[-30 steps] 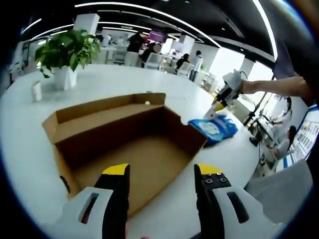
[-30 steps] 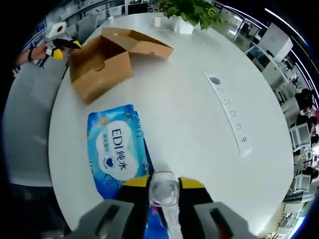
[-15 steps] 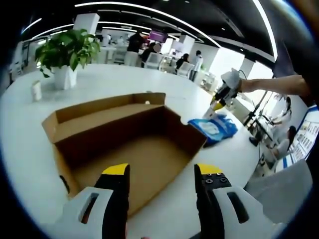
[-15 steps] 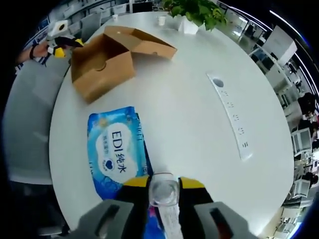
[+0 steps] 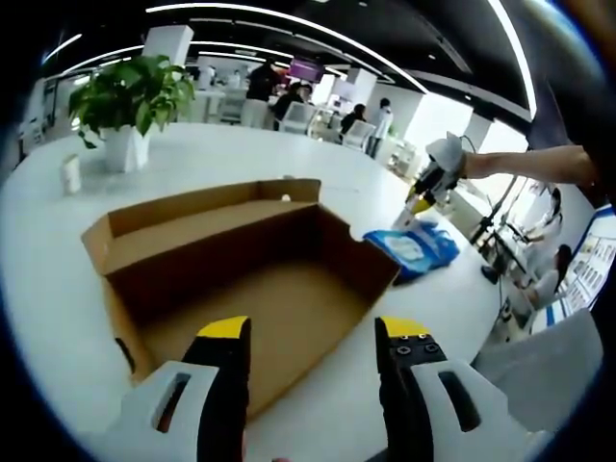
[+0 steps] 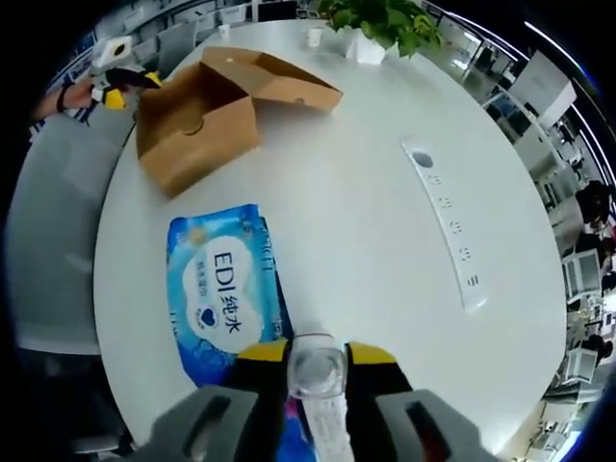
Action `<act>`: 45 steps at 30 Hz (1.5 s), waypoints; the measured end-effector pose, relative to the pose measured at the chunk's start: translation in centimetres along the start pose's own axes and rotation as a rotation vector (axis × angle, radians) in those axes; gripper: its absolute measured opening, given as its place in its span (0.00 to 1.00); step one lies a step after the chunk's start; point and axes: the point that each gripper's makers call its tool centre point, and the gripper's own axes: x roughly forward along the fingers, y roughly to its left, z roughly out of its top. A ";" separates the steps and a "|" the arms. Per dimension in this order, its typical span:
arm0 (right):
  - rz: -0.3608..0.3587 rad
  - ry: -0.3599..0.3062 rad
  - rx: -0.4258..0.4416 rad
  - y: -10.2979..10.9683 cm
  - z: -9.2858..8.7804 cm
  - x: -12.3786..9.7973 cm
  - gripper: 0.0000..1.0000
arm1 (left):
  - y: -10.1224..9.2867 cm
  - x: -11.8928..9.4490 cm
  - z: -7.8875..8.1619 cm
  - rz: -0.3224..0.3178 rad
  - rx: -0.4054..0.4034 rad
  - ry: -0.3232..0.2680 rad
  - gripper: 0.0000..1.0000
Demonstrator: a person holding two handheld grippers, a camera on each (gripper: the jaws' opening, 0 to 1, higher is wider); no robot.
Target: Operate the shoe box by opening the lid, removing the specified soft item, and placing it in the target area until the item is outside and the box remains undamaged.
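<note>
Open brown cardboard shoe box on a round white table, lid flap folded back on the far side, bare cardboard floor inside. Seen in the right gripper view as a squat brown carton with a round finger hole in one end wall and the lid splayed out flat beyond it.

Just beside the box, outside it on the table, a soft blue pack of wipes: glossy blue film, a white cloud-shaped label printed "EDI" with blue characters, small white droplet marks around the edges. Same pack in the left gripper view as a crumpled blue bundle past the box's right-hand corner, apart from the cardboard.

Left gripper poised at the near rim of the box, yellow-tipped black jaws spread wide with nothing between them.

Right gripper above the near end of the pack, jaws drawn narrow around a clear plastic bottle; contact with the pack cannot be told. From the left gripper view, right gripper hanging over the pack at the end of a bare forearm.

Beyond the box, a potted green plant in a white pot and a small white cup. To the right of the box in the right gripper view, a long white power strip set in the tabletop.
</note>
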 end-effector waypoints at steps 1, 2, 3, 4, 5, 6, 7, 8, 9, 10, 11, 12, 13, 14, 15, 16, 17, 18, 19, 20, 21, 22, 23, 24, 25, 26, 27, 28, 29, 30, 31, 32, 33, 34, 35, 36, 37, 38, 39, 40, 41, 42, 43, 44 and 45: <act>0.000 0.000 0.001 0.0 0.0 0.0 0.19 | 0.0 0.0 0.0 0.001 0.000 0.000 0.53; 0.001 0.000 0.002 0.0 0.0 0.0 0.20 | 0.0 0.0 0.0 0.001 0.000 0.000 0.53; 0.002 0.001 0.002 -0.1 0.0 0.0 0.21 | 0.0 0.0 0.0 0.000 0.000 -0.001 0.53; 0.001 0.001 0.001 -0.1 -0.1 0.1 0.21 | 0.0 0.0 0.0 0.000 0.001 0.000 0.53; 0.001 0.002 -0.001 -0.2 -0.1 0.1 0.21 | 0.0 0.0 0.0 0.000 0.003 0.001 0.53; 0.000 0.003 -0.001 -0.2 -0.1 0.1 0.21 | -0.1 0.1 0.0 -0.001 0.003 0.003 0.53; -0.002 0.004 -0.001 -0.2 -0.2 0.1 0.21 | -0.1 0.1 -0.1 -0.001 0.004 0.003 0.53; -0.004 0.005 0.000 -0.3 -0.2 0.1 0.21 | -0.1 0.1 -0.1 -0.001 0.005 0.004 0.53; -0.005 0.004 0.001 -0.3 -0.2 0.0 0.21 | -0.1 0.0 -0.1 0.000 0.005 0.004 0.53; -0.007 0.000 0.001 -0.3 -0.2 0.0 0.22 | -0.1 0.0 -0.1 0.000 0.003 0.003 0.53; -0.008 -0.001 0.000 -0.3 -0.1 -0.1 0.22 | 0.0 0.0 -0.1 0.001 0.002 0.003 0.53; -0.012 -0.002 0.001 -0.5 -0.1 0.0 0.22 | 0.0 0.0 -0.1 0.002 0.002 0.004 0.52; -0.016 -0.003 0.002 -0.5 -0.1 0.0 0.23 | 0.1 0.0 -0.1 0.002 0.001 0.004 0.52; -0.019 -0.004 0.002 -0.6 -0.1 -0.1 0.23 | 0.1 0.0 -0.1 0.002 0.001 0.004 0.52; -0.023 -0.005 0.004 -0.7 -0.1 -0.1 0.23 | 0.1 0.0 -0.1 0.002 0.002 0.005 0.52; -0.025 -0.005 0.004 -0.7 -0.1 -0.1 0.23 | 0.0 0.0 -0.1 0.001 0.002 0.005 0.52; -0.027 -0.006 0.005 -0.8 0.0 -0.2 0.24 | 0.0 0.0 -0.1 0.001 0.002 0.004 0.52; -0.027 -0.006 0.005 -0.8 0.0 -0.2 0.24 | 0.0 0.0 -0.1 0.001 0.001 0.004 0.52; -0.024 -0.008 0.007 -0.7 0.0 -0.3 0.25 | 0.1 0.0 -0.1 0.002 0.001 0.004 0.52; -0.024 -0.009 0.008 -0.7 0.1 -0.3 0.25 | 0.1 -0.1 -0.1 0.002 0.000 0.003 0.52; -0.023 -0.009 0.009 -0.6 0.1 -0.4 0.26 | 0.1 -0.1 -0.1 0.002 -0.002 0.003 0.52; -0.025 -0.010 0.009 -0.6 0.1 -0.5 0.27 | 0.1 -0.1 -0.1 0.003 -0.002 0.002 0.52; -0.028 -0.012 0.012 -0.6 0.2 -0.6 0.27 | 0.2 -0.1 0.0 0.003 -0.003 0.001 0.52; -0.033 -0.015 0.015 -0.6 0.2 -0.8 0.28 | 0.2 -0.1 0.0 0.002 -0.006 -0.001 0.52; -0.036 -0.019 0.019 -0.6 0.3 -1.0 0.29 | 0.2 -0.2 0.1 0.002 -0.008 -0.004 0.52; -0.038 -0.026 0.027 -0.6 0.4 -1.3 0.30 | 0.2 -0.2 0.2 0.002 -0.010 -0.008 0.52; -0.039 -0.032 0.033 -0.6 0.5 -1.5 0.30 | 0.2 -0.2 0.2 0.003 -0.010 -0.009 0.52; -0.043 -0.039 0.041 -0.6 0.6 -1.8 0.31 | 0.2 -0.2 0.3 0.003 -0.009 -0.011 0.52; -0.044 -0.043 0.045 -0.6 0.6 -2.0 0.31 | 0.1 -0.2 0.4 0.003 -0.010 -0.013 0.52; -0.049 -0.048 0.051 -0.7 0.6 -2.2 0.31 | 0.1 -0.3 0.4 0.002 -0.011 -0.015 0.52; -0.055 -0.052 0.058 -0.8 0.5 -2.4 0.32 | 0.1 -0.3 0.5 0.002 -0.011 -0.016 0.52; -0.061 -0.059 0.068 -0.8 0.6 -2.7 0.32 | 0.1 -0.3 0.5 0.002 -0.011 -0.017 0.52; -0.069 -0.077 0.087 -0.8 0.8 -3.1 0.32 | 0.1 -0.3 0.5 0.001 -0.013 -0.018 0.52; -0.073 -0.090 0.102 -0.8 0.8 -3.2 0.32 | 0.1 -0.3 0.5 0.001 -0.014 -0.020 0.52; -0.076 -0.120 0.136 -0.7 1.1 -3.5 0.32 | 0.1 -0.3 0.6 0.001 -0.016 -0.022 0.52; -0.077 -0.144 0.158 -0.6 1.4 -3.8 0.32 | 0.1 -0.3 0.6 0.001 -0.017 -0.024 0.52; -0.081 -0.178 0.188 -0.5 1.8 -4.3 0.32 | 0.1 -0.4 0.7 0.002 -0.019 -0.027 0.52; -0.081 -0.190 0.215 -0.6 1.8 -4.5 0.32 | 0.1 -0.4 0.8 0.002 -0.021 -0.029 0.52; -0.083 -0.196 0.224 -0.6 1.7 -4.7 0.32 | 0.1 -0.4 0.8 0.001 -0.023 -0.032 0.51; -0.095 -0.206 0.232 -0.6 1.6 -5.1 0.32 | 0.0 -0.4 0.9 0.000 -0.024 -0.035 0.51; -0.103 -0.219 0.250 -0.7 1.7 -5.4 0.32 | 0.0 -0.4 0.9 -0.001 -0.024 -0.035 0.51; -0.104 -0.245 0.285 -0.5 1.8 -5.8 0.32 | -0.1 -0.4 0.9 -0.003 -0.025 -0.036 0.51; -0.104 -0.267 0.313 -0.5 1.9 -6.1 0.32 | -0.1 -0.4 0.9 -0.003 -0.026 -0.036 0.51; -0.113 -0.299 0.348 -0.8 2.0 -6.4 0.32 | -0.2 -0.5 0.9 -0.004 -0.026 -0.038 0.51; -0.115 -0.314 0.365 -0.8 2.0 -6.6 0.32 | -0.2 -0.5 0.9 -0.004 -0.026 -0.038 0.51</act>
